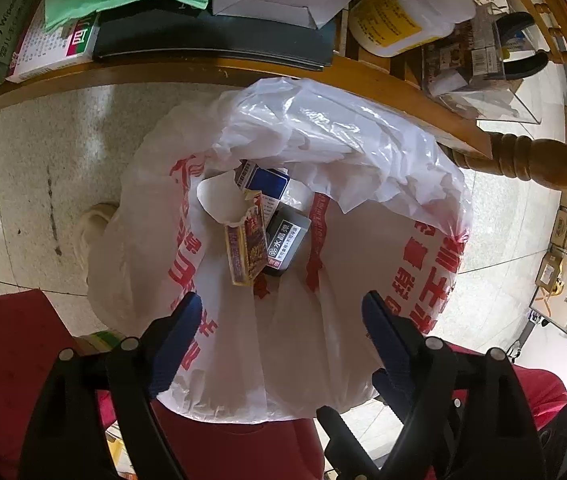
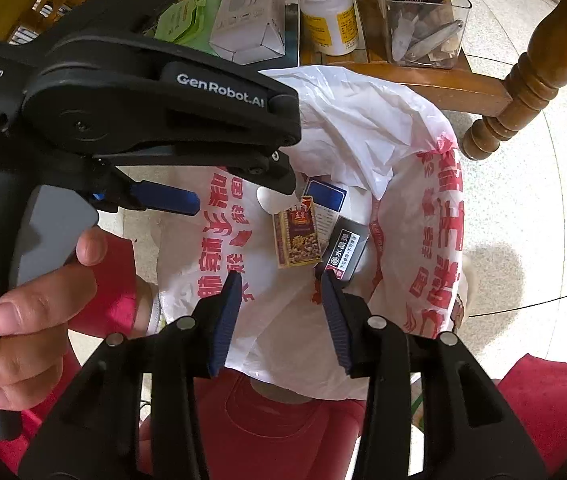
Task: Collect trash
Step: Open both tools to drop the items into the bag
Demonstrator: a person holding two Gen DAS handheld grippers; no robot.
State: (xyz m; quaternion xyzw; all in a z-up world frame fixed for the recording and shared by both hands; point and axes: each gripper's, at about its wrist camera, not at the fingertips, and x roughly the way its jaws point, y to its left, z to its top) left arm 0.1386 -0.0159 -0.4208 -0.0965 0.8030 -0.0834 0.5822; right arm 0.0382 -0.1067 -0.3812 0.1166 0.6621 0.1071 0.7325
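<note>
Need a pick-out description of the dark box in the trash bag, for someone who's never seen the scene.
Find the white plastic bag with red print, open on the floor beside the wooden table leg. Three small boxes lie inside it. The dark grey box is nearest the bag's right wall, beside the yellow-and-purple box; it alone is near-black with a white label strip.

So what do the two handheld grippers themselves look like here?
Both grippers are black plastic with ribbed blue pads and round silver pins at the joints. The left gripper has white "GenRobot.AI" and "Data Acquisition System" lettering and a grey handle. The right gripper shows no lettering. No cables visible.
</note>
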